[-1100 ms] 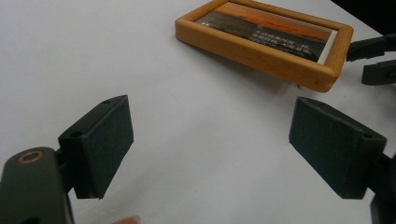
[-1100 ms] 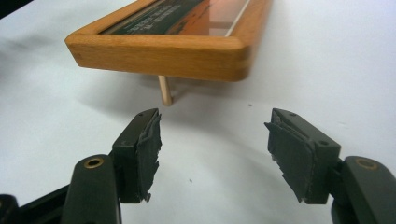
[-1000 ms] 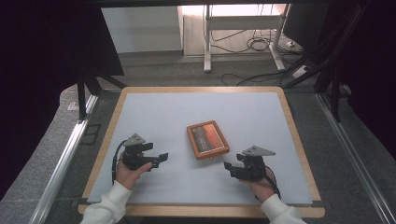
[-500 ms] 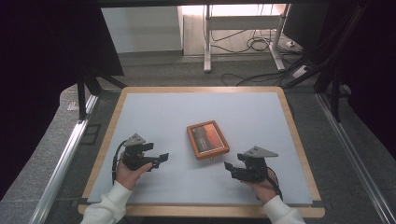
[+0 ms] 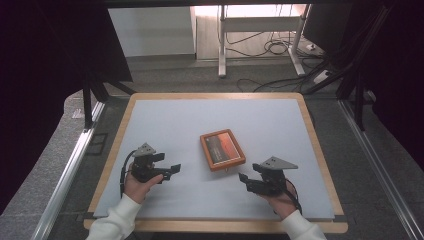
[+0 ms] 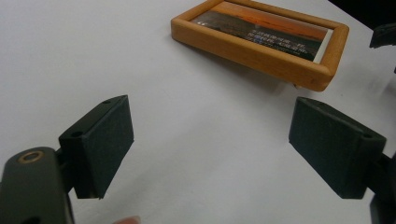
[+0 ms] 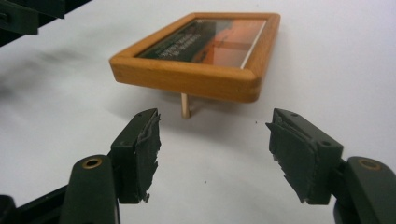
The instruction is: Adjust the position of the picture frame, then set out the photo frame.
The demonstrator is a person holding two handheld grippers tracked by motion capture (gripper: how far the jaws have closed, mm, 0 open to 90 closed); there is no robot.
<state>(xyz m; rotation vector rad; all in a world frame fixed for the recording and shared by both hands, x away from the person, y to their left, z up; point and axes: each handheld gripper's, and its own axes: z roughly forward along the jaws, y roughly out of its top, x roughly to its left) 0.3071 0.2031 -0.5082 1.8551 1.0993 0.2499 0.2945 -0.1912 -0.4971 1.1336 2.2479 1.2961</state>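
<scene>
A small rectangular picture frame of orange-brown wood with a glass front (image 5: 223, 149) lies face up near the middle of the pale grey table mat (image 5: 210, 117). It does not lie flat: a thin wooden peg (image 7: 185, 106) under its near edge props that side up a little.

The left gripper (image 5: 171, 170) is left of the frame and the right gripper (image 5: 244, 179) is just before its near corner. Both have their jaws wide apart and hold nothing.

The frame is probably light and stiff, but the glass is fragile and smooth. I judge the best hold is across the wooden border, on two opposite long edges, not on the glass. The raised near edge gives room for a jaw to go under.
</scene>
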